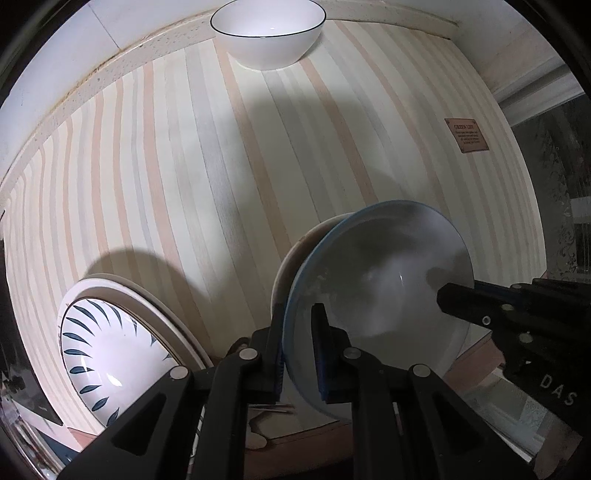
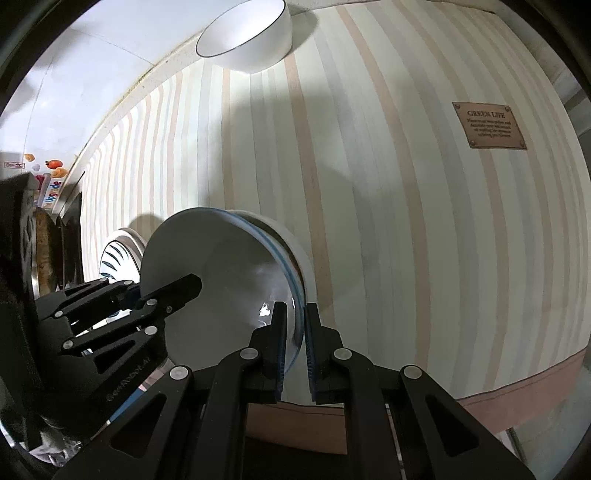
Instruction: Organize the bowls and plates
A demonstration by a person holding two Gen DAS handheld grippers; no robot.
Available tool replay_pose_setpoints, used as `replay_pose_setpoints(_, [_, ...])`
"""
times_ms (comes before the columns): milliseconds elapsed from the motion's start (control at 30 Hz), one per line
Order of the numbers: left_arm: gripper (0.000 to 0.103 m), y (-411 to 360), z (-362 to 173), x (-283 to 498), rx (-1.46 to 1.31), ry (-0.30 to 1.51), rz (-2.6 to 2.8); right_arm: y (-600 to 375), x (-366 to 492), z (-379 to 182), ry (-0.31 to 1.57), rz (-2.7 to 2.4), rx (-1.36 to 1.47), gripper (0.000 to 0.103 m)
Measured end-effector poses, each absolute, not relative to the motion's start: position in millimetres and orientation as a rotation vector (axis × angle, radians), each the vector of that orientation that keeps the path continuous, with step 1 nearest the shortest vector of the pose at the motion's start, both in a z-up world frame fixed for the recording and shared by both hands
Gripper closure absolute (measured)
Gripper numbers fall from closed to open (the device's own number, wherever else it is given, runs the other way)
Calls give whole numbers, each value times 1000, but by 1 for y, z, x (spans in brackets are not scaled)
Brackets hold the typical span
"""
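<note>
A blue-rimmed plate (image 1: 388,280) is held by both grippers above the striped tablecloth (image 1: 221,166). My left gripper (image 1: 297,332) is shut on its near rim. My right gripper (image 2: 294,325) is shut on the opposite rim of the same plate (image 2: 221,280). A second white dish (image 1: 291,258) sits right behind the plate. A white bowl with a dark rim (image 1: 267,33) stands at the far edge of the table. A plate with blue leaf marks (image 1: 110,347) lies at the lower left on a larger white plate.
A brown label (image 2: 489,125) is stitched on the cloth at the right. The table's front edge (image 2: 517,384) shows a pink border. Dark objects and colourful packaging (image 2: 51,192) stand at the left. The right gripper also shows in the left wrist view (image 1: 480,302).
</note>
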State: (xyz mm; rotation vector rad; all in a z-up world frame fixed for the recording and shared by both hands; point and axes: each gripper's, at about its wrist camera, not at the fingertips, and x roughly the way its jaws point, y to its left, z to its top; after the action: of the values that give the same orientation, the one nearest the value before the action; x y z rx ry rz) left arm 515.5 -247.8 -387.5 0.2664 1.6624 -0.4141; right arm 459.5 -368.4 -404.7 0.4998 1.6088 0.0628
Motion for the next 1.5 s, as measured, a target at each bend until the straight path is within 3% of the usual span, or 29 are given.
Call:
replay_pose_setpoints(600, [91,-236,-387,516,286,1683,-398,-372,458,-405,1622,100,530,92])
replay_pose_setpoints(833, [90,-216,-324,557,188,1532,-390,-404,481,-351,1471,94,568,92])
replay_pose_setpoints(900, [82,-217,-314,587,139,1477,-363,-415,497,-336,1401,91,578,92])
replay_pose_setpoints(933, [74,-215,-312,602,119,1453,-347,-423,510,-330,1359,88,584,87])
replay_pose_setpoints(967, [73,-215,-313,619,94,1435,-328,-428,521,-328,1333,86,588,72])
replay_pose_setpoints(1033, [73,-212,-322,653,29,1425,-298,-442,555,-334,1280,85,621,52])
replay_pose_setpoints(1200, [73,-225,-366,720,-63,1472,-269,-451,631,-374,1267,68,651,51])
replay_pose_setpoints(1400, [73,-248,-407,743,-29,1544,-259,-439,685,-424,1330,53,646,51])
replay_pose_setpoints(1500, [73,-254,-423,747,0,1566,-243,-433,700,-440,1367,45,617,57])
